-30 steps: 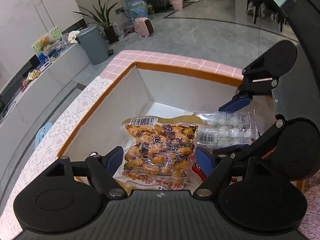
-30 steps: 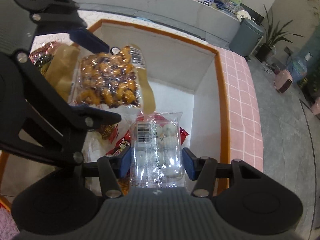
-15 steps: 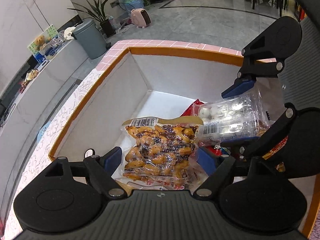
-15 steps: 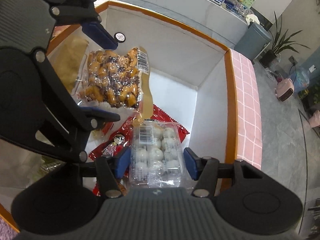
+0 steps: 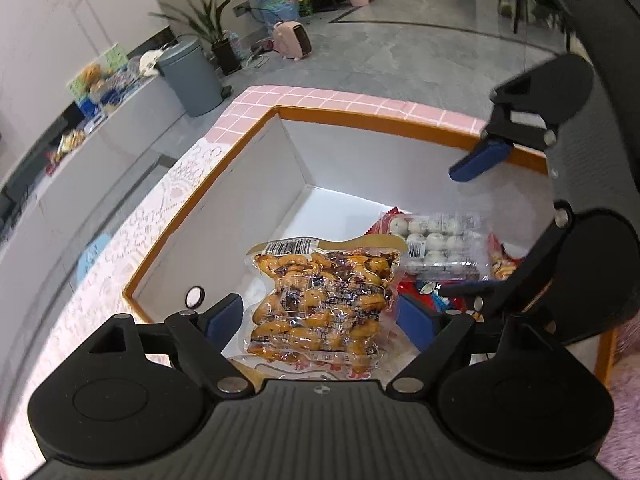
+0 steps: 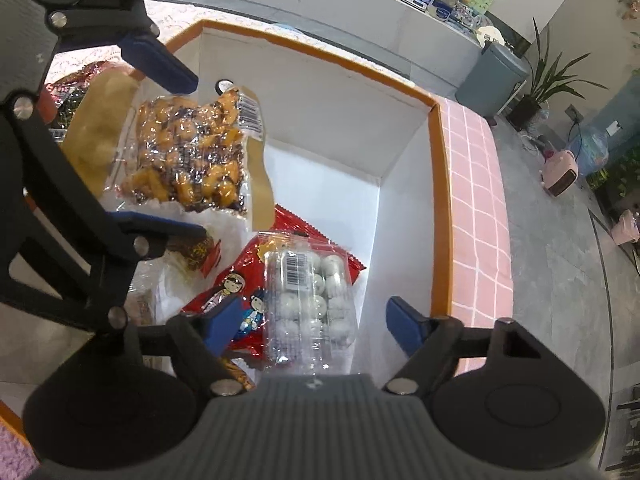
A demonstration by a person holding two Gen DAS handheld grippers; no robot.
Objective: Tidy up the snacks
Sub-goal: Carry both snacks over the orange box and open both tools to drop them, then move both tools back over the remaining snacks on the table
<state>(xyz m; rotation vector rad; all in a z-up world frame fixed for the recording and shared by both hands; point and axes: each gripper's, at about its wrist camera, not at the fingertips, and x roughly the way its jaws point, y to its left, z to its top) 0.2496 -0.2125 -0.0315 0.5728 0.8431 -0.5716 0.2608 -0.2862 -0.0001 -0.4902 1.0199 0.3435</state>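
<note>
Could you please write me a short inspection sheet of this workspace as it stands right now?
Surface: pink checked cloth beside a white box with an orange rim.
Job's things: bag of orange-brown snacks and clear pack of white balls inside the box, the pack lying on a red packet.
Clutter: more wrapped snacks at the box's left in the right wrist view.
Grippers: left gripper open, astride the snack bag; right gripper open, its jaws have just been opening, the pack between them, released.
Cables: a cord on the floor by the pink heater.
Surroundings: grey bin, potted plant, water jug, tiled floor.
</note>
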